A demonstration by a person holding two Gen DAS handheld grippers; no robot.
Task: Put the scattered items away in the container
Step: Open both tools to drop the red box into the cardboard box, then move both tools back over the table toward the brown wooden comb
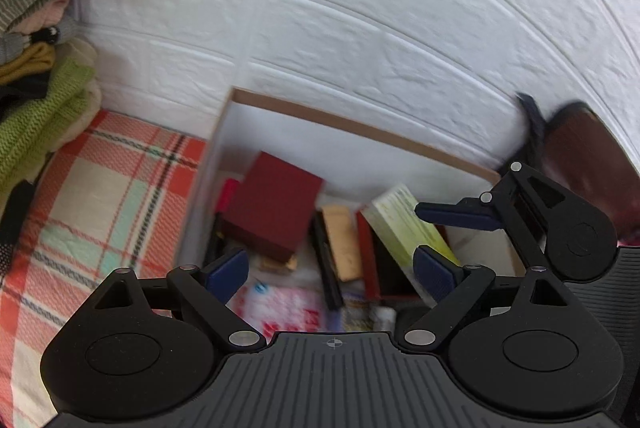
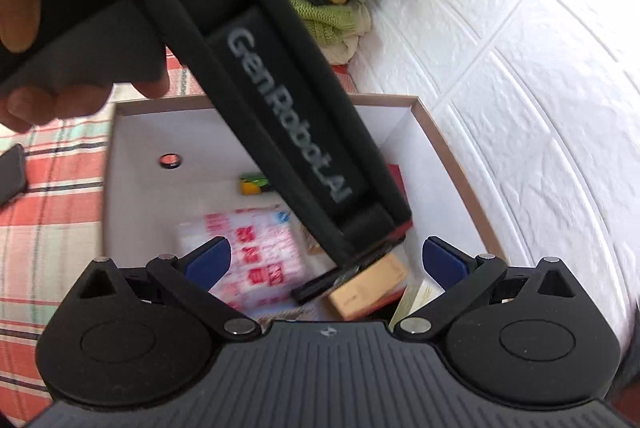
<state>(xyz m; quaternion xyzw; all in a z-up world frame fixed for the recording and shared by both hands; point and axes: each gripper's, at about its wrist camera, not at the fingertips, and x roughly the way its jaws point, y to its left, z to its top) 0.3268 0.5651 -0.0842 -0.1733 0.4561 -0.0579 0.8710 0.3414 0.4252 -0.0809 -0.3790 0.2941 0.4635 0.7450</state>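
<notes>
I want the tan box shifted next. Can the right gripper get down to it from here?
Probably not straight down. The right gripper stands open above the cardboard box, but the left gripper's black body crosses in front and partly covers the tan box. Moving it aside should clear the way.

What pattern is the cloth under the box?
Orange, cream and mint plaid cloth; clearest in the left wrist view.

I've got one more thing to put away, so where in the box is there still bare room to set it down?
Inside the box, the bare white floor shows around the small ring, between the left wall and the yellow-green packet. The rest is crowded: the pink printed bag, tan box and maroon box overlap there.
</notes>
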